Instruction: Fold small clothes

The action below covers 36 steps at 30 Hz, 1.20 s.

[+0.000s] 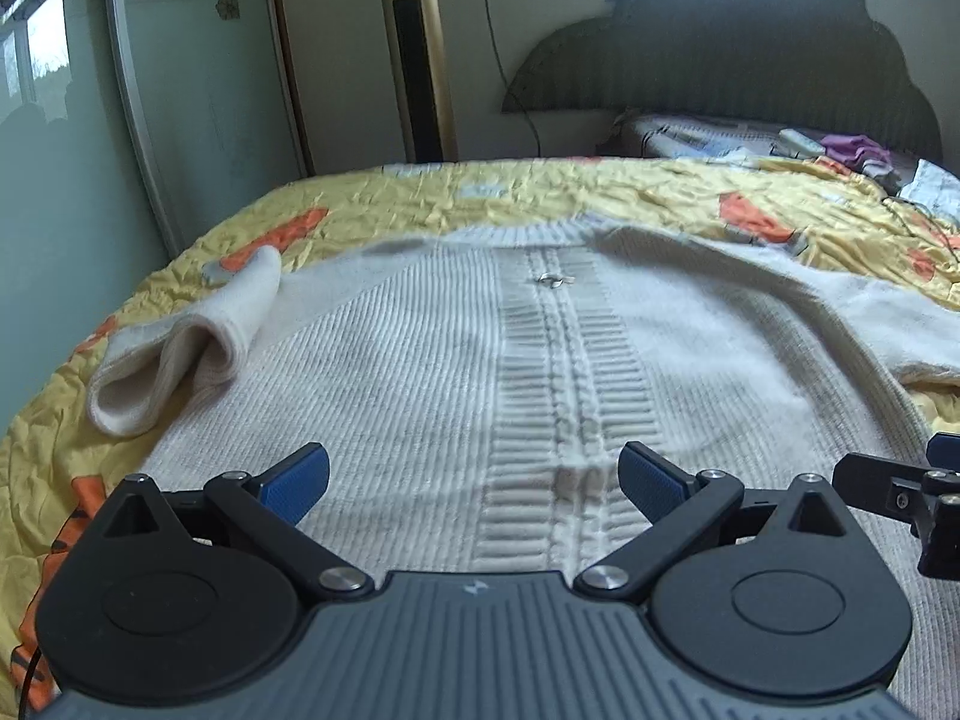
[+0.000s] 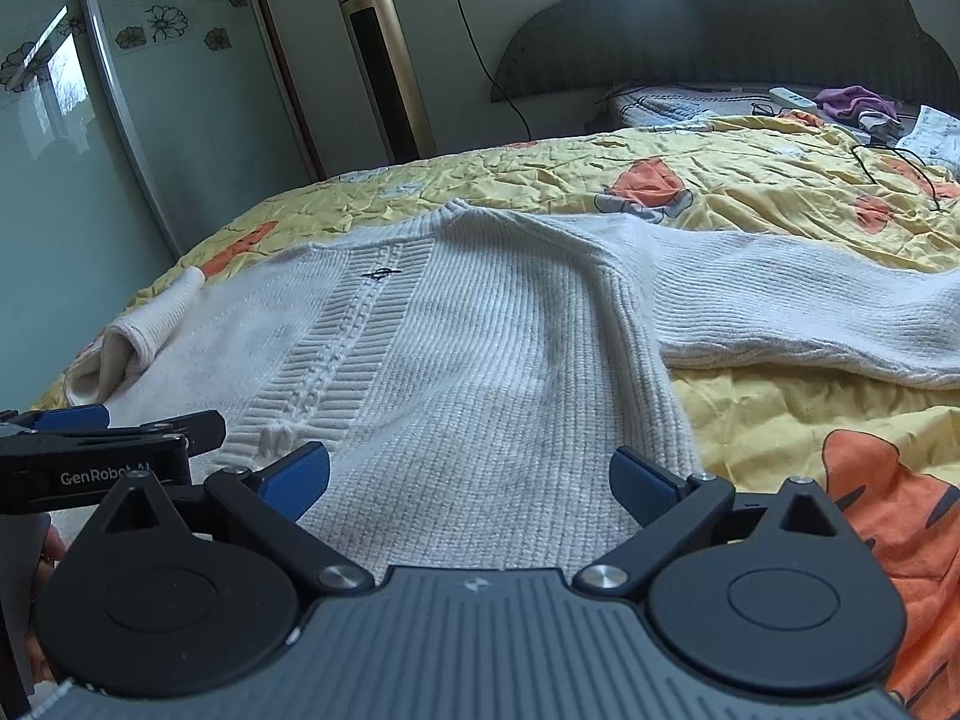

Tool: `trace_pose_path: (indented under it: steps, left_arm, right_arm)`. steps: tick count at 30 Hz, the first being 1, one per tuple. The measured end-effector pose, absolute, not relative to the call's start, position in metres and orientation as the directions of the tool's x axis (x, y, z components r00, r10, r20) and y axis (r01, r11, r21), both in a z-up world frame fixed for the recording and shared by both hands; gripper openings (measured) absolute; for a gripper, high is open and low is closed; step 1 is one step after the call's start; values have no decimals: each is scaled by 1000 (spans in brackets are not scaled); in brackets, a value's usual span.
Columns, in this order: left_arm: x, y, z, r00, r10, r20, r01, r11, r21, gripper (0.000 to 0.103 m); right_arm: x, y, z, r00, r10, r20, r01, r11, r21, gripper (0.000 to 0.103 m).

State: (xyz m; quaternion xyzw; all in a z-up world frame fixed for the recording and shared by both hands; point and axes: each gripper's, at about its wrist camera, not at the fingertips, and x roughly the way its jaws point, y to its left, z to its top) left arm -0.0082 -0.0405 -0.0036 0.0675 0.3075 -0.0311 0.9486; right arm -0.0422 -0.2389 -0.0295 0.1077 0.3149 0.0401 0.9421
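Note:
A white knit sweater (image 1: pixel 480 348) lies flat on the bed, hem toward me, with a ribbed cable strip down its middle and a small metal pin (image 1: pixel 555 280) near the collar. Its left sleeve (image 1: pixel 198 336) is folded in onto the body; its right sleeve (image 2: pixel 810 312) stretches out to the right. My left gripper (image 1: pixel 474 483) is open just above the hem, at the centre strip. My right gripper (image 2: pixel 471 480) is open above the hem's right part (image 2: pixel 492 396). Each gripper shows at the edge of the other's view, the right one (image 1: pixel 900 492) and the left one (image 2: pixel 108 444).
The bed has a crumpled yellow quilt (image 2: pixel 750 180) with orange prints. At the far right lie a black cable (image 2: pixel 894 168), a white remote (image 2: pixel 792 97) and purple cloth (image 2: pixel 852 101). A dark headboard (image 1: pixel 750 48), a gold tower appliance (image 2: pixel 384 60) and a glass wardrobe door (image 1: pixel 180 90) stand behind.

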Motion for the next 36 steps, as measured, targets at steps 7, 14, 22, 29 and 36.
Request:
trace_pose_path:
  steps: [7,14,22,29,36]
  left_arm:
    - [-17,-75,-9,812,-141,-567,247,962,114,103]
    - [-4,-83,-35,759,-121,-640,232,968,92,103]
    - [-2,-87,-46,790,-75,-609,198,971,138,103]
    - [0,-88,-55,775,-63,-629,192,971,139,103]
    - [2,-85,-57,764,-75,-641,189,976,111,103]
  right_arm:
    - [-50,-259,-34,823,31,-567,48,991,124,97]
    - [-57,-329,-38,841,-66,-537,189,966,177,97]
    - [-62,-452,-63,812,-126,-569,406,824,396,97]
    - [-61,-507,-79,855,-161,-493,446,715,539,90]
    - [-53,-568,-88,846,-282,-452,528,549,647,64]
